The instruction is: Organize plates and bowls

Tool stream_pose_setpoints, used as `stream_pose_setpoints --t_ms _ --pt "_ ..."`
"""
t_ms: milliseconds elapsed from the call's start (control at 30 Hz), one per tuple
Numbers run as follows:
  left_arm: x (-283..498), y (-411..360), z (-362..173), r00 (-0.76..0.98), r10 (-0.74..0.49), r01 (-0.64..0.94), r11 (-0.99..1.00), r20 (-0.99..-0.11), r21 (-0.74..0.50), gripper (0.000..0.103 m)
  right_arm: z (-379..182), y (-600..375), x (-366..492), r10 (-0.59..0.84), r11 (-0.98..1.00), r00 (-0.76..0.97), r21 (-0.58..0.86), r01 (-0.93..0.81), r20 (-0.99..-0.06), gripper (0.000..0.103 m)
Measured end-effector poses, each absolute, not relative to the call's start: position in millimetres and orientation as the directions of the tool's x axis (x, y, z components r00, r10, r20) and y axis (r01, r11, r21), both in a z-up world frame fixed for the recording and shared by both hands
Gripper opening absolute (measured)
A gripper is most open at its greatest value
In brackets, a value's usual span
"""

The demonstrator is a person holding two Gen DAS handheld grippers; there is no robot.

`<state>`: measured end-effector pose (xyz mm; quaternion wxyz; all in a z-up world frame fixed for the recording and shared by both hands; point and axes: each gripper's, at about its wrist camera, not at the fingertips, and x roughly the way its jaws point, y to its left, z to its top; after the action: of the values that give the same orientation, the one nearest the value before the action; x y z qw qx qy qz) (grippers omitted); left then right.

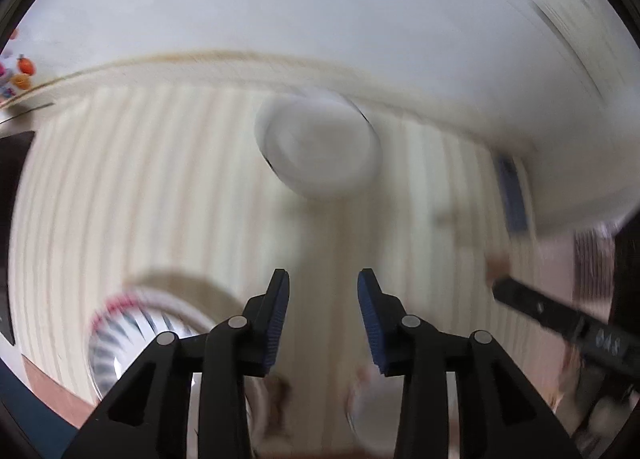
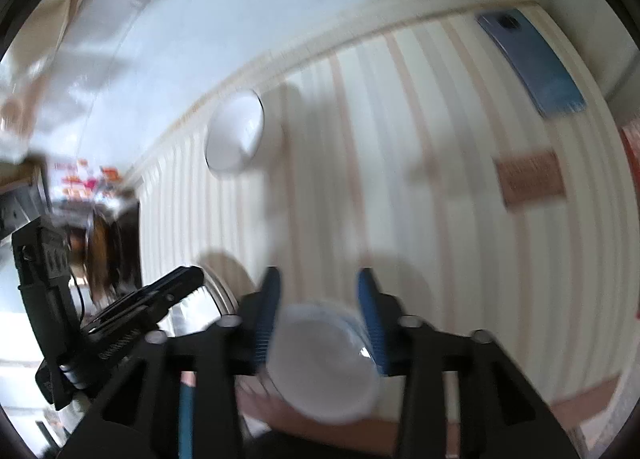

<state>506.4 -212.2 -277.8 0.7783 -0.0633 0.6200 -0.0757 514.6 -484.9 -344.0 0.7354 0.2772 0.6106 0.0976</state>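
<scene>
In the left wrist view my left gripper [image 1: 323,291] is open over the striped cloth with nothing between its fingers. A plain white dish [image 1: 316,151] lies ahead of it, and a plate with a red rim and dark stripes [image 1: 120,339] lies at the lower left, partly behind the gripper's arm. In the right wrist view my right gripper [image 2: 318,299] stands open, with a small white bowl with a bluish rim [image 2: 320,363] just below and between its fingers; blur hides whether the pads touch it. The same white dish [image 2: 236,131] lies farther off to the left.
A cream striped cloth [image 2: 400,139] covers the table. A blue phone [image 2: 532,67] lies at the far right and a brown card [image 2: 528,179] below it. The left gripper [image 2: 160,299] shows at the left in the right wrist view. A white wall runs behind the table.
</scene>
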Motion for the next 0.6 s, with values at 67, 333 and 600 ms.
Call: stream_pose_setpoints --t_ms 67,333,600 --pt "538.3 -197.7 -286.3 0.245 -0.165 -0.018 0.984 -0.955 -0.175 0.033 -348.8 -472.3 545.9 0.489 0.824 0.257 0.538 0.177 -0.834 0.048" --pt "613.4 -190.6 -353.8 0.151 -0.150 -0.063 0.985 -0.977 -0.161 0.033 -396.8 -417.1 646.0 0.468 0.854 0.223 0.502 0.136 -0.855 0.048" --pt "614.1 -213.2 -376.9 0.153 -0.120 0.009 0.993 -0.981 -0.120 0.022 -431.1 -392.6 671.4 0.401 0.899 0.181 0.424 0.109 -0.898 0.017"
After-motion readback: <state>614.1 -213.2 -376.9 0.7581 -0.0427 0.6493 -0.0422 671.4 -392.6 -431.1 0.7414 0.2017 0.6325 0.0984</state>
